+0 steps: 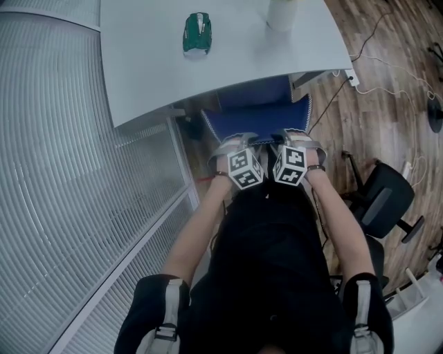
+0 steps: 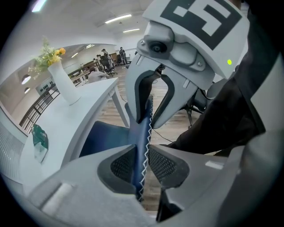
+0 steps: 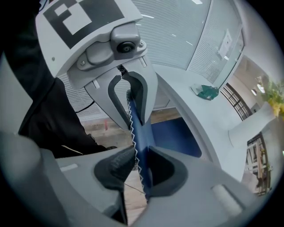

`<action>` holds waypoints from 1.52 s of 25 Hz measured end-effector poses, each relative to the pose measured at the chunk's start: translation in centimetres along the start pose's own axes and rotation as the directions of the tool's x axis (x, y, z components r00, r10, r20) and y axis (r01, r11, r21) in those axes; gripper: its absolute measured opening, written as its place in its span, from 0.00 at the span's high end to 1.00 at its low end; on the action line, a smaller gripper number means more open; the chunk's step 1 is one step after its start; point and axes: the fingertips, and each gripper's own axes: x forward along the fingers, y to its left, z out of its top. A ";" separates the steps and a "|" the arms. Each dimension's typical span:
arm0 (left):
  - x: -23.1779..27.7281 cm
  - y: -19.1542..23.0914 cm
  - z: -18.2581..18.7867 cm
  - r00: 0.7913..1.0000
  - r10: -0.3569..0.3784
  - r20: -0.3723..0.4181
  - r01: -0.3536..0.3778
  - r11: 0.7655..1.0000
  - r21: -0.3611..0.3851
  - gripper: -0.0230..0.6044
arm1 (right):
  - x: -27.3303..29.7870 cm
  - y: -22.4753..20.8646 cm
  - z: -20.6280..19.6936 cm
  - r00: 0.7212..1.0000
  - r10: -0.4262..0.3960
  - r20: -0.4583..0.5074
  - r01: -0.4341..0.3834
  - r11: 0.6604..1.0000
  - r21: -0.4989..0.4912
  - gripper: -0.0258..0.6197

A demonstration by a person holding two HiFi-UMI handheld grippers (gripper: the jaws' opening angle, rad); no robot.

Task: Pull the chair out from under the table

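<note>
Table: white top, and everything here gets placed against its near edge.
Packet: green, lying on the table well back from that edge.
Left gripper: clenched on the chair's top rim, just off the table edge. Its own view shows the pads squeezing the blue stitched panel.
Chair: blue, with the seat tucked under the table and only the back standing clear of the edge.
Vase: white, at the table's far side.
Right gripper: clamped on the same rim, beside the left one, with the blue back pinched between its pads.
Office chair: black, well clear of the table.
Handling: the padded back probably gives a little over a stiff frame. It looks moderately heavy, and the feet are hidden.
Hold: the top rim, both sides; an even pull should stop it twisting.
Count: one table, one packet, one vase, one blue chair, one office chair, two grippers.
</note>
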 end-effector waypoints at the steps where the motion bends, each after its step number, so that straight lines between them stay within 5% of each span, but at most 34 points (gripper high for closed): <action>1: -0.1 -0.4 -0.3 1.000 -0.010 -0.004 0.010 1.000 0.000 0.81 | 0.1 0.5 0.1 1.000 0.003 -0.005 -0.003 1.000 0.008 0.81; 14: -1.2 -7.0 -2.9 0.996 -0.082 -0.029 0.081 0.996 -0.025 0.81 | 0.2 8.1 0.0 0.995 0.087 -0.037 -0.084 0.993 0.082 0.82; 38: -3.0 -16.6 1.2 0.997 -0.076 -0.026 0.076 0.997 -0.023 0.82 | -5.8 15.5 -4.3 0.994 0.113 0.010 -0.113 0.991 0.064 0.81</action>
